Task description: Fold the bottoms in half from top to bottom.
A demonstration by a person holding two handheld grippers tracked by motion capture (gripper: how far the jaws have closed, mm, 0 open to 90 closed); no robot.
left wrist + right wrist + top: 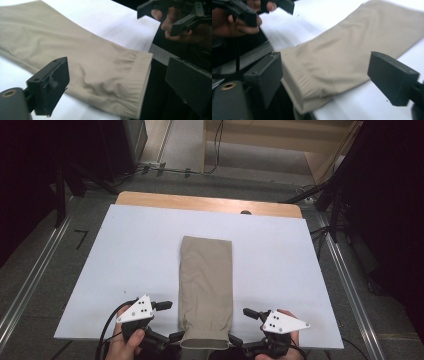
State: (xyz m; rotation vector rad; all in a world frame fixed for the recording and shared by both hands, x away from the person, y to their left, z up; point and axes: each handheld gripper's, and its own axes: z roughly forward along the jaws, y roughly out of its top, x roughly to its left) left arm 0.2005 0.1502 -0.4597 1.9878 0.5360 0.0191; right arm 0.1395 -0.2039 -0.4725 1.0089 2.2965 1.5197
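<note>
Step judged: approach to near cuffed end of long beige knit fabric sleeve, laid flat along white table board, cuff overhanging near edge.

Left gripper: jaws spread wide, nothing held; cuff corner just to its right.

Right gripper: jaws likewise released, cuff just to its left.

Next move judged: both corners to be straddled and pinched together. Both hands held low at table edge, jaws angled inward.

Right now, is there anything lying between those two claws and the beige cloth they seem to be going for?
Nothing visible does. The left claw and right claw sit open on either side of the beige cloth, at its ribbed end hanging over the near edge of the white table. Only bare table surface and air separate each from the fabric.
</note>
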